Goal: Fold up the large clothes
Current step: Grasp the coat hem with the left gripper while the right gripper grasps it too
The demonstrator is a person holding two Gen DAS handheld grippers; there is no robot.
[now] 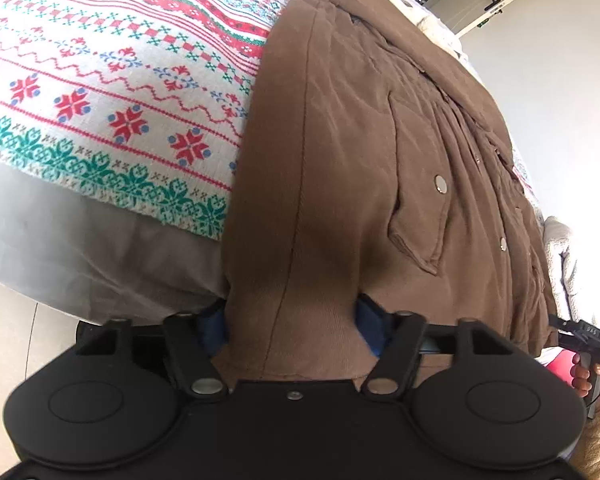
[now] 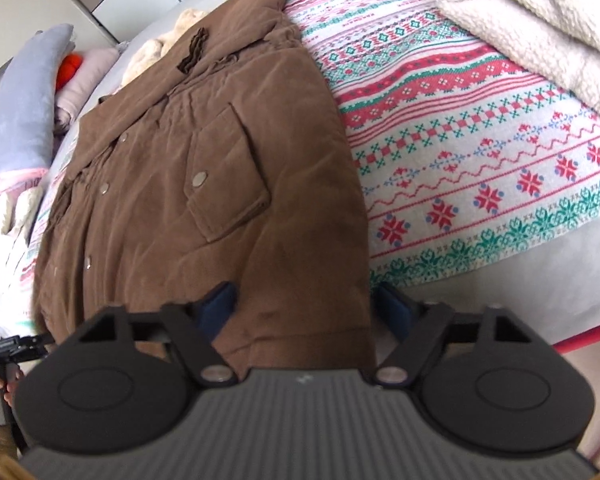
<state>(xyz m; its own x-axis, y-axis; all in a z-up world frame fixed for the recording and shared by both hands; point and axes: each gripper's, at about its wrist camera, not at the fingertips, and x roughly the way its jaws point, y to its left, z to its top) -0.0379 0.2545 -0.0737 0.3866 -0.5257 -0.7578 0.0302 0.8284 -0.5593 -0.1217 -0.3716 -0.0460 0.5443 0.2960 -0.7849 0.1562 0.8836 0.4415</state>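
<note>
A large brown corduroy jacket [image 1: 380, 140] with snap buttons and flap pockets lies flat on a patterned blanket on a bed. It also shows in the right wrist view [image 2: 188, 176]. My left gripper [image 1: 292, 320] has its blue pads on either side of the jacket's bottom hem at one corner, with cloth filling the gap. My right gripper [image 2: 304, 312] stands the same way at the other hem corner, its blue pads either side of the brown cloth. Each gripper shows at the edge of the other's view.
The red, green and white knit-pattern blanket [image 2: 480, 140] covers the bed. A cream fleece blanket [image 2: 540, 20] lies at the far right. Pillows and pale clothes [image 2: 32, 112] are piled at the far left. A grey sheet [image 1: 100, 248] hangs over the bed edge.
</note>
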